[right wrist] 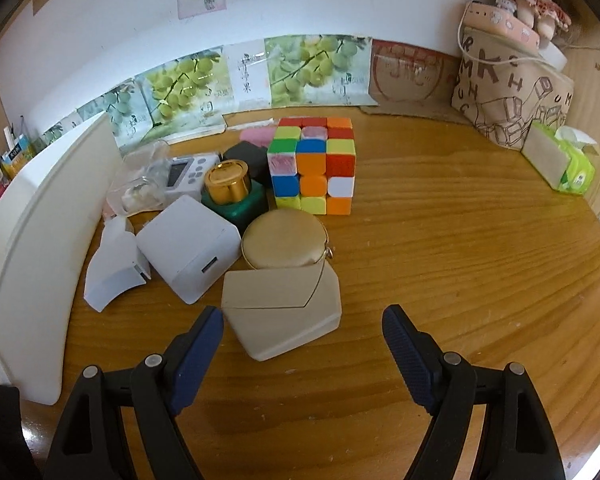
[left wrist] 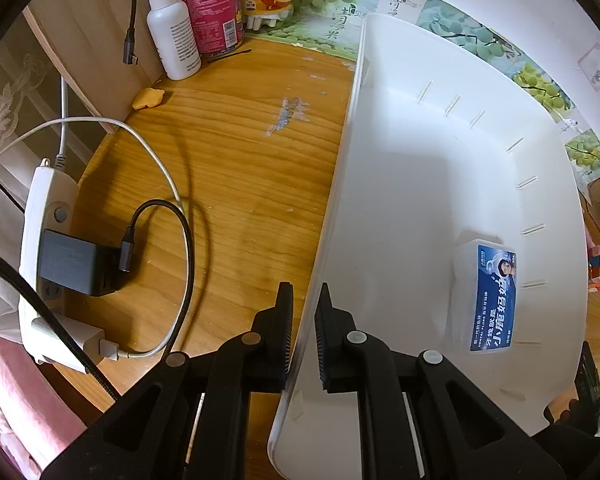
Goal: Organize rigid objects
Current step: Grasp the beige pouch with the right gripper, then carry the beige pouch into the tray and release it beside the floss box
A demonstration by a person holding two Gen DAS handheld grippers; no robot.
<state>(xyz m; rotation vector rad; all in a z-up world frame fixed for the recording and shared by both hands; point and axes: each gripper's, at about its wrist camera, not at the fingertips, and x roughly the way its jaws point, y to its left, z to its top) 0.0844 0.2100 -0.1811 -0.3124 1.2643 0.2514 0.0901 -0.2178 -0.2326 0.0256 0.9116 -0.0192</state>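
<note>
**Left gripper clamped on bin wall; right gripper spread over the object cluster**

The left gripper [left wrist: 303,320] has its fingers closed on the near side wall of the white bin [left wrist: 400,184], one finger outside and one inside the rim. The bin stands on the wooden table [left wrist: 228,152]. A floss box with a blue label [left wrist: 488,296] lies inside the bin against its right-hand wall.

The right gripper [right wrist: 302,354] is held with its fingers spread wide, gripping nothing. Between and just beyond the fingertips lies a beige envelope-shaped case [right wrist: 282,312]. Touching its far edge is a round gold pouch [right wrist: 284,238]. To the left sit a white charger block [right wrist: 188,246] and a white curved piece [right wrist: 114,268], near the outer wall of the bin. Further toward the back edge of the table stand a colour cube [right wrist: 314,166], a green bottle with a gold cap [right wrist: 230,192] and a small white timer [right wrist: 188,172].
</note>
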